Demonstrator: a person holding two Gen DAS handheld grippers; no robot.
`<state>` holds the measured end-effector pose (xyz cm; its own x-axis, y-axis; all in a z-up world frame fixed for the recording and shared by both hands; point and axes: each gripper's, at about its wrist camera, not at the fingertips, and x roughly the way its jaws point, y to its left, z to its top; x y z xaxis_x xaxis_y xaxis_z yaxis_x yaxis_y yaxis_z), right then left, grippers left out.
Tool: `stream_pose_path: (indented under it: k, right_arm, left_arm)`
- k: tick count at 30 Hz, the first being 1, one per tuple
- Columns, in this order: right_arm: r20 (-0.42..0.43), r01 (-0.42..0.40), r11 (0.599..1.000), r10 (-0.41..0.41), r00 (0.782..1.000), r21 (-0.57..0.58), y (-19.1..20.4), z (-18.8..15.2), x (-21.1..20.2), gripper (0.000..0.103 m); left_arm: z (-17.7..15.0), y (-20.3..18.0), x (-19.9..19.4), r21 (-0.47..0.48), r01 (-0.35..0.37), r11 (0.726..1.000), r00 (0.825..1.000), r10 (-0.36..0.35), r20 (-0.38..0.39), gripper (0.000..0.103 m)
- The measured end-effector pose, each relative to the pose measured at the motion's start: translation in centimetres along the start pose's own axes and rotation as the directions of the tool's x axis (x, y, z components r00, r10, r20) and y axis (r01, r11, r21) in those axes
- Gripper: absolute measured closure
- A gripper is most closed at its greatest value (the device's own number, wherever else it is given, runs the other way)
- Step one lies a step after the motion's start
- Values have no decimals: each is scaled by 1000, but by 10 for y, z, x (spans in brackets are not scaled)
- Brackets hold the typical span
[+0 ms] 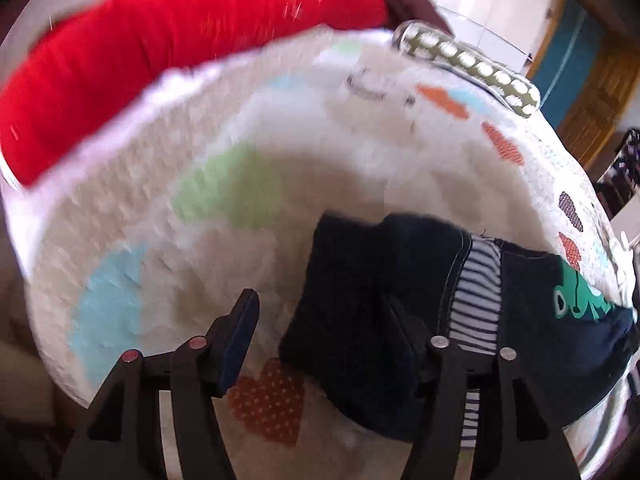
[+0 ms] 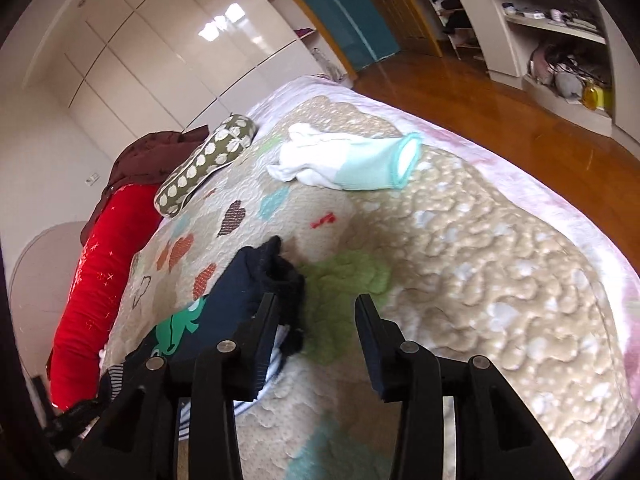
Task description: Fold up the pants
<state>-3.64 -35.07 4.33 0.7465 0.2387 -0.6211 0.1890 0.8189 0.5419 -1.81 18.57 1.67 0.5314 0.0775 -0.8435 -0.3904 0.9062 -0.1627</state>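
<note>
Dark navy pants (image 1: 352, 292) with a striped lining (image 1: 478, 292) and a green print (image 1: 580, 296) lie bunched on the quilted bed cover (image 1: 168, 216), low and right in the blurred left wrist view. My left gripper (image 1: 320, 324) is open above their left edge; its right finger (image 1: 400, 328) overlaps the dark cloth and its left finger (image 1: 240, 332) is over bare quilt. In the right wrist view the pants (image 2: 244, 280) lie at lower left. My right gripper (image 2: 318, 320) is open, a dark fold of the pants (image 2: 290, 276) sits by its left finger (image 2: 266, 328), and no pad presses on it.
A red bolster (image 2: 96, 268) and a green dotted pillow (image 2: 204, 164) lie along the far side of the bed, with brown bedding (image 2: 148, 152) behind. A white and mint garment (image 2: 352, 164) lies further up the quilt. Wooden floor (image 2: 500, 112) and shelves (image 2: 560, 40) are to the right.
</note>
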Motion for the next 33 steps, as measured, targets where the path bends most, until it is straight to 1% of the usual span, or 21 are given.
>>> stream_pose_path:
  k: [2, 6, 9, 11, 12, 14, 17, 19, 20, 23, 26, 30, 33]
  right_arm:
    - [-4, 3, 1000, -3, 1000, 23, -8, -3, -5, 53]
    - [-8, 10, 997, -9, 1000, 71, -21, -9, -8, 53]
    - [-13, -7, 995, 9, 1000, 103, -26, -16, -7, 53]
    - [-17, -17, 995, 19, 1000, 103, -24, -22, -6, 50]
    - [-20, -22, 995, 24, 1000, 95, -21, -24, -5, 50]
    - [-21, -23, 997, 25, 999, 76, -17, -28, -4, 48]
    - [-19, -13, 999, 14, 1000, 50, -13, -32, -1, 47]
    - [-19, -21, 999, 22, 1000, 47, -15, -34, -1, 47]
    - [-18, -29, 999, 30, 999, 43, -16, -35, -2, 47]
    - [-20, -41, 999, 41, 999, 20, -18, -37, -3, 47]
    - [-23, -33, 999, 32, 999, -23, -15, -40, -3, 46]
    - [-20, -17, 997, 15, 1000, -76, -10, -45, -2, 44]
    - [-14, -15, 996, 14, 1000, -84, -10, -47, -1, 42]
  left_arm:
    - [-1, 2, -2, 1, 7, 1000, 1000, -7, 15, 38]
    - [-7, -3, -20, 38, -2, 999, 1000, 1, 30, 38]
    - [-15, -11, -43, 86, 8, 996, 998, -14, 63, 38]
    - [-24, -19, -58, 131, -2, 991, 995, -11, 96, 38]
    - [-28, -23, -63, 147, -2, 989, 995, -12, 100, 38]
    - [-35, -30, -66, 172, 14, 985, 996, -29, 87, 38]
    - [-44, -39, -69, 187, 57, 981, 996, -69, 56, 38]
    - [-50, -46, -69, 194, 80, 978, 995, -90, 43, 38]
    - [-53, -49, -67, 201, 85, 976, 995, -94, 40, 37]
    - [-63, -59, -60, 221, 64, 973, 997, -71, 21, 36]
    - [-71, -66, -57, 228, 83, 970, 997, -83, -9, 36]
    - [-77, -80, -64, 266, 97, 959, 995, -99, -5, 36]
    - [-77, -91, -68, 301, 104, 948, 994, -109, 1, 36]
